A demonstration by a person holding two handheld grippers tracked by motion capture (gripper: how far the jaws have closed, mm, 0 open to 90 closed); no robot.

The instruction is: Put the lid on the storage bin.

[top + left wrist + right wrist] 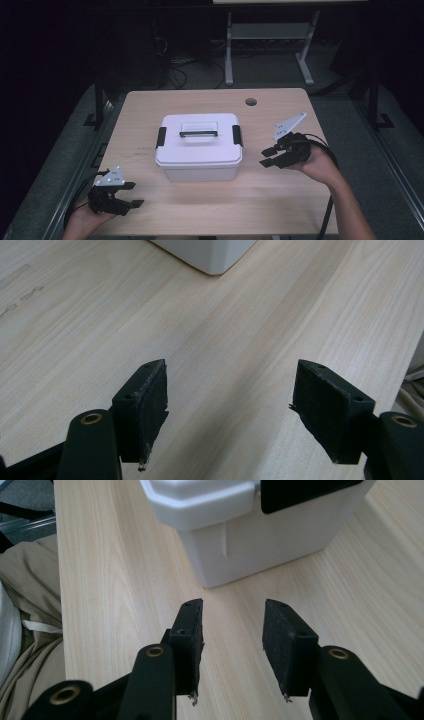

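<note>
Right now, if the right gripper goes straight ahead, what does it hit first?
Probably the white storage box: the open right gripper points at its near corner, below the black latch. Bare table lies between.

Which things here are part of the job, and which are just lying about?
Likely in use: white lidded box, left gripper, right gripper, both open and empty.
Just around: wooden table, white table frame and floor cables behind.

Light wooden table [150,107]: white lidded plastic storage box [199,146] at its centre, black-barred lid handle [198,133] on top, one black side latch [161,137] at each end. Round cable hole [251,102] behind the box, toward the far right. Left gripper [131,194] at the near left corner; right gripper [268,156] just right of the box.
</note>
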